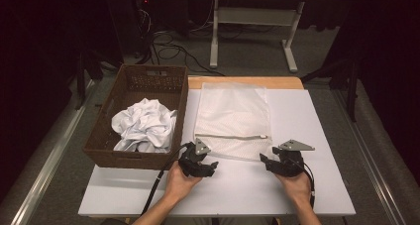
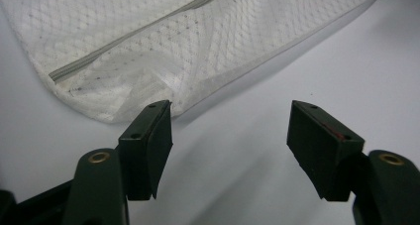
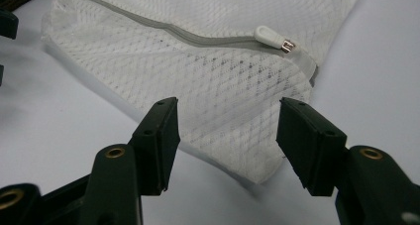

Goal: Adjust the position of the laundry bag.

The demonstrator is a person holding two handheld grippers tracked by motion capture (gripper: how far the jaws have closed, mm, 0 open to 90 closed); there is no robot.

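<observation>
A white mesh laundry bag (image 1: 233, 120) lies flat on the white table, its grey zipper (image 1: 230, 136) running across near the front edge and the zipper pull (image 3: 273, 38) at the right end. My left gripper (image 1: 210, 164) rests by the bag's front left corner (image 2: 106, 111), open, with nothing between its fingers. My right gripper (image 1: 264, 160) sits at the bag's front right corner (image 3: 257, 170), open, and the mesh edge lies just ahead of its jaws. A crumpled white garment (image 1: 144, 125) fills the near part of the brown wicker basket (image 1: 106, 150).
The basket stands at the table's left side, touching the bag's left edge. A bare wooden strip (image 1: 282, 82) shows at the table's far edge. Bare white tabletop (image 1: 237, 188) lies in front of both hands. Cables and a desk frame (image 1: 214, 31) are on the floor beyond.
</observation>
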